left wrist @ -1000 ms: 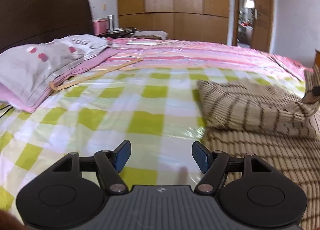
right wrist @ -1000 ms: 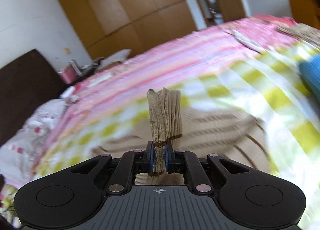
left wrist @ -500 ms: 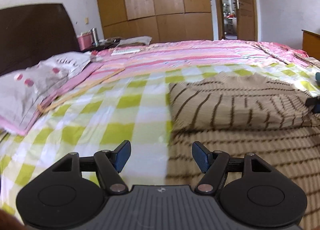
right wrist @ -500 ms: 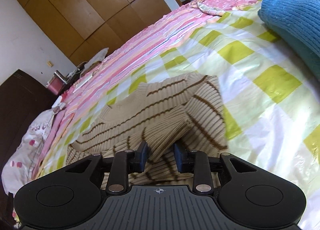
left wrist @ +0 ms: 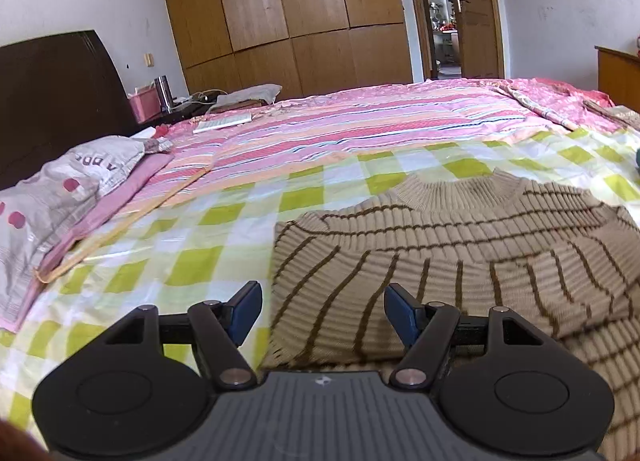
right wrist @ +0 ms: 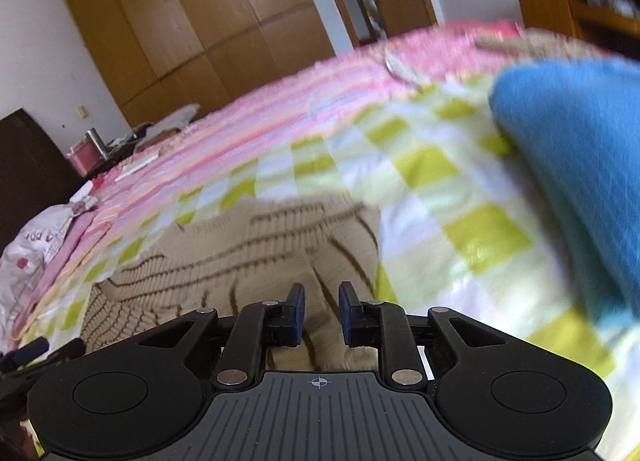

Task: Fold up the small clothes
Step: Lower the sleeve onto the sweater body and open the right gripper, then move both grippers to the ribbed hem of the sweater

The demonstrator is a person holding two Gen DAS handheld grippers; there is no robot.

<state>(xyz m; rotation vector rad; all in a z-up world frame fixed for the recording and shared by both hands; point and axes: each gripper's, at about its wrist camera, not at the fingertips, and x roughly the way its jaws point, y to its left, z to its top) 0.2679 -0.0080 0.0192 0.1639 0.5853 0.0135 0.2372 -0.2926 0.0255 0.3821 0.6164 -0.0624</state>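
A beige sweater with brown stripes [left wrist: 460, 237] lies on the green-checked bedspread [left wrist: 192, 237], collar away from me, with a sleeve folded across its body. My left gripper [left wrist: 322, 311] is open and empty, just above the sweater's near left edge. In the right wrist view the same sweater [right wrist: 256, 245] looks blurred. My right gripper [right wrist: 321, 311] hovers over its right part, jaws a small gap apart with nothing between them.
A blue knitted garment [right wrist: 572, 165] lies on the bed at right. A grey pillow [left wrist: 60, 189] and a dark headboard [left wrist: 52, 89] are at left. A pink striped quilt [left wrist: 360, 129] covers the far bed; wooden wardrobes [left wrist: 288, 9] stand behind.
My right gripper has let go of the sleeve it held up, laid it across the sweater and drawn back. My left gripper has moved right over the sweater, still open.
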